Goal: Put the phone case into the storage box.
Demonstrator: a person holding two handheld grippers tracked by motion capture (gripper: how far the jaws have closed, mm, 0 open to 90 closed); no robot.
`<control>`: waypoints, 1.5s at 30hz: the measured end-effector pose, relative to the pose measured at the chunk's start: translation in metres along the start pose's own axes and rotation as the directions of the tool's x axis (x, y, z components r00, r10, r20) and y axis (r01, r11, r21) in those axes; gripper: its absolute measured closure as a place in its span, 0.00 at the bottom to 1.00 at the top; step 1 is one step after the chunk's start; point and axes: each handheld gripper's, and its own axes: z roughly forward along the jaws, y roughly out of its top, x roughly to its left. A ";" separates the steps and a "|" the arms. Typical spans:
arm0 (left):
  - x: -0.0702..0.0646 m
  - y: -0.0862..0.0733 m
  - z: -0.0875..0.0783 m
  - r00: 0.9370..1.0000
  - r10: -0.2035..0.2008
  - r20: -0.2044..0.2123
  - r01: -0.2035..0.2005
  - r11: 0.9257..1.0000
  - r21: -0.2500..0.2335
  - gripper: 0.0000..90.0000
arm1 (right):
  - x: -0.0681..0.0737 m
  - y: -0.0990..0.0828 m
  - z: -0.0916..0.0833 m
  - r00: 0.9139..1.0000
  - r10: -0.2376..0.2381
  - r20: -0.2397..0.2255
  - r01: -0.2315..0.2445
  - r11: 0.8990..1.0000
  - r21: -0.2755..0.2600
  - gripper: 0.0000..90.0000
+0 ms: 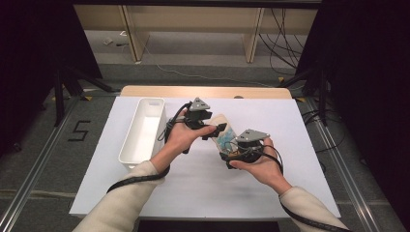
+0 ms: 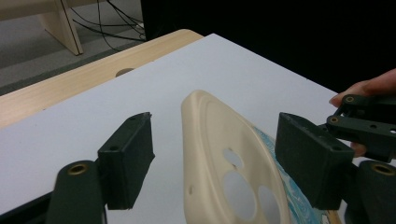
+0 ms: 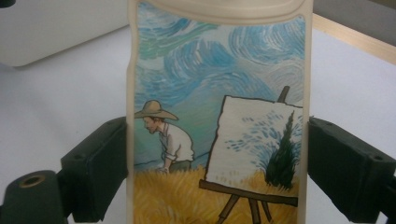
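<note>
Phone case (image 3: 219, 116), cream-rimmed with a painted scene of a figure at an easel, sits clamped between the jaws of the right gripper (image 1: 237, 153), both pads pressing its long edges. In the high view it is lifted above the white table (image 1: 270, 116). The left gripper (image 1: 212, 129) has its jaws spread wide on either side of the case's upper end, neither pad touching it. A white bin (image 1: 145, 133) stands beyond the left hand (image 1: 181, 137), well apart from the case.
</note>
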 end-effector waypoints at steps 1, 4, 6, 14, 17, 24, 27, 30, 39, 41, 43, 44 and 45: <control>0.001 0.001 0.000 1.000 -0.007 0.005 0.007 1.000 0.002 0.33 | 0.000 0.000 0.000 1.000 -0.001 0.001 0.001 1.000 -0.001 0.14; 0.001 0.003 0.001 1.000 -0.012 0.012 0.012 1.000 0.002 0.36 | 0.001 0.000 0.000 1.000 -0.005 0.001 0.005 1.000 -0.004 0.14; 0.001 0.004 0.002 1.000 -0.012 0.014 0.012 1.000 0.010 0.38 | 0.001 0.000 0.000 1.000 -0.007 0.001 0.007 1.000 -0.005 0.14; 0.001 0.003 0.007 0.999 -0.045 0.029 0.044 0.999 0.033 0.44 | 0.001 0.001 -0.001 1.000 -0.024 0.008 0.024 1.000 -0.017 0.14; 0.000 0.003 0.009 0.997 -0.060 0.040 0.059 0.997 0.040 0.45 | 0.002 0.002 -0.001 1.000 -0.026 0.011 0.026 0.999 -0.020 0.14; -0.001 0.004 0.011 0.995 -0.079 0.054 0.076 0.996 0.052 0.53 | 0.002 0.002 -0.001 0.999 -0.037 0.014 0.038 0.999 -0.022 0.14; -0.001 0.005 0.011 0.993 -0.102 0.061 0.099 0.994 0.053 0.57 | 0.002 0.001 -0.001 0.999 -0.037 0.017 0.037 0.999 -0.019 0.14; -0.001 0.006 0.009 0.990 -0.120 0.068 0.117 0.992 0.048 0.62 | 0.002 0.001 -0.001 0.999 -0.038 0.019 0.038 0.999 -0.018 0.14; -0.009 0.011 0.000 0.971 -0.160 0.177 0.164 0.987 -0.008 0.88 | 0.003 0.000 0.003 0.998 -0.065 0.024 0.066 0.998 -0.018 0.12; -0.012 0.013 -0.002 0.976 -0.134 0.172 0.139 0.990 -0.017 0.89 | 0.001 0.000 0.004 0.998 -0.060 0.019 0.061 0.998 -0.025 0.12; -0.013 0.015 -0.003 0.978 -0.126 0.168 0.132 0.991 -0.026 0.89 | -0.001 0.000 0.005 0.999 -0.049 0.019 0.050 0.998 -0.039 0.11; -0.013 0.016 -0.003 0.978 -0.120 0.169 0.127 0.991 -0.030 0.89 | -0.002 0.000 0.004 0.999 -0.050 0.021 0.050 0.998 -0.044 0.11; -0.012 0.017 -0.003 0.978 -0.120 0.168 0.127 0.991 -0.032 0.89 | -0.002 0.000 0.004 0.999 -0.047 0.022 0.048 0.998 -0.048 0.11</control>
